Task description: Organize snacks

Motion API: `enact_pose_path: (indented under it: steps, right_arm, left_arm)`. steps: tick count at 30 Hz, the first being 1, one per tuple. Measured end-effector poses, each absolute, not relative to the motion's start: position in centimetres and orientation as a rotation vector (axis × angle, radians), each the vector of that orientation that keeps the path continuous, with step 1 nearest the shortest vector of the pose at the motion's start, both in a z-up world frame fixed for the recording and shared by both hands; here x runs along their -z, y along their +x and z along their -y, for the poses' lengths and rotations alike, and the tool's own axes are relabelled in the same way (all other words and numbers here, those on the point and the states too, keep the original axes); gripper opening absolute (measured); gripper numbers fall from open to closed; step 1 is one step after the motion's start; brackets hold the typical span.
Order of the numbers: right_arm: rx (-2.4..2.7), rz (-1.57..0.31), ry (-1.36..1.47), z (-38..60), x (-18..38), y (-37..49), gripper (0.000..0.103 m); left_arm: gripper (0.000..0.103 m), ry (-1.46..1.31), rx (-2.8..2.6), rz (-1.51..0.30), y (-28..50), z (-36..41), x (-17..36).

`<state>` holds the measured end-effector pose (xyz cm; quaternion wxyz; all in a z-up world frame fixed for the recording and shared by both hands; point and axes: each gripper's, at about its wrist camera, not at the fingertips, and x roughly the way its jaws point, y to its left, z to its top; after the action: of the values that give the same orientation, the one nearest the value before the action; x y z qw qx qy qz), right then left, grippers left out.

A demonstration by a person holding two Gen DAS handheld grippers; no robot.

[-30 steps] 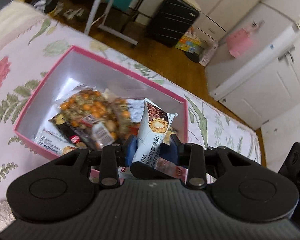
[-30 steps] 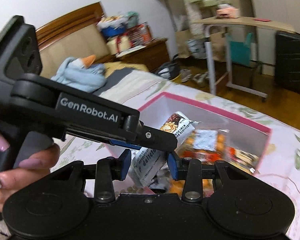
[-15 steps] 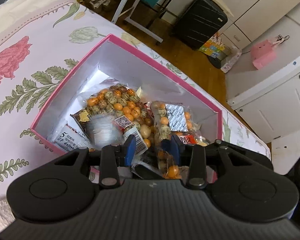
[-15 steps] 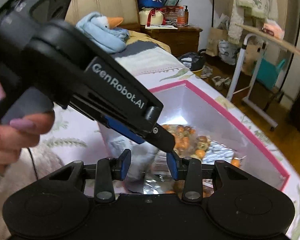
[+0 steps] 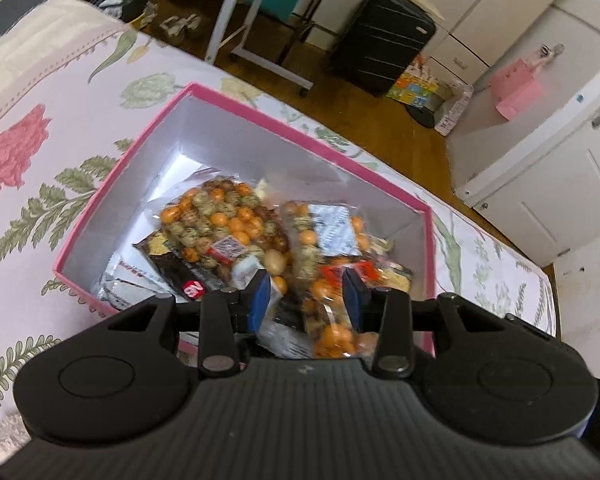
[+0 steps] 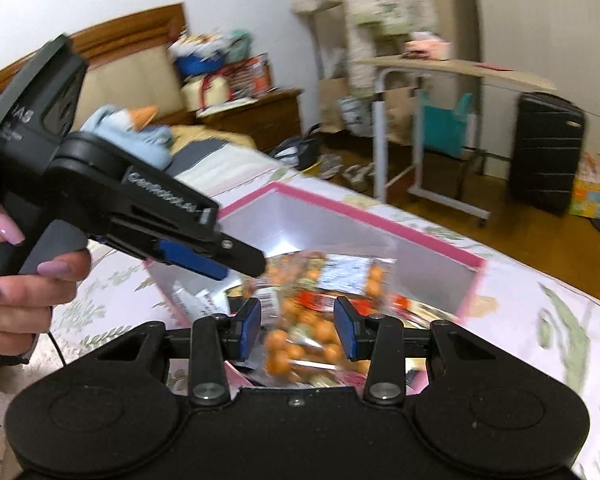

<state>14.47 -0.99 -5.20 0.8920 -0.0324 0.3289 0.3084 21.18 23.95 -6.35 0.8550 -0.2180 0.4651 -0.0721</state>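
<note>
- Holding your left gripper (image 5: 306, 296) over the near side of the pink box (image 5: 300, 130), you now have its fingers spread with nothing between them; a second ago they pinched a white, upright snack bar, and that bar is gone from them.
- Your right gripper (image 6: 296, 328) also stands with fingers parted and empty; a second ago the same white bar lay between its blue pads (image 6: 248, 330).
- Half a second ago the pads of both grippers sat closer together; they are wider now.
- Which packet in the box is that bar, you cannot tell from these frames: motion blur smears the pile.
- The box sits on the floral bedspread (image 5: 40, 152), centre of the left wrist view, and holds the snacks: a clear bag of orange and speckled balls (image 5: 220, 216) at centre, a second such bag (image 5: 332, 232) to its right, and a dark wrapper (image 5: 180, 268) and white packets (image 5: 124, 280) at lower left.
- In the right wrist view your left gripper (image 6: 242, 260) reaches in from the left edge, its tip over the box's (image 6: 380, 224) left part, with your left hand (image 6: 24, 280) on its grip at the frame's left.
- A black suitcase (image 5: 380, 40) stands on the wooden floor at upper centre of the left view.
</note>
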Motion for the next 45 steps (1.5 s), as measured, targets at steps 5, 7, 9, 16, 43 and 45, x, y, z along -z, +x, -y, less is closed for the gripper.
enact_pose_path:
  steps: [5, 7, 9, 16, 43, 45]
  right_arm:
    - [-0.547, -0.691, -0.008, 4.0, 4.4, 13.3, 0.046]
    - [-0.503, -0.698, 0.018, 5.1, 3.9, 13.0, 0.046]
    - [-0.461, -0.7, 0.045, 6.3, 3.4, 12.4, 0.046]
    - [-0.338, -0.705, 0.062, 9.8, 1.2, 10.2, 0.052]
    - [-0.058, -0.71, 0.125, 15.2, 0.1, 0.1, 0.067]
    - [-0.037, -0.71, 0.121, 15.4, 0.3, -0.3, 0.071]
  left_arm:
    - [0.047, -0.368, 0.206, -0.963, 19.9, -21.1, 4.5]
    - [0.049, -0.309, 0.218, -0.954, 19.0, -19.8, 3.7]
    - [0.051, -0.261, 0.215, -0.946, 18.1, -18.8, 2.9]
    - [0.056, -0.161, 0.235, -0.917, 14.9, -16.2, 0.2]
    - [0.074, 0.002, 0.286, -0.85, 5.8, -9.9, -2.5]
    - [0.077, 0.011, 0.277, -0.845, 5.5, -9.5, -2.3]
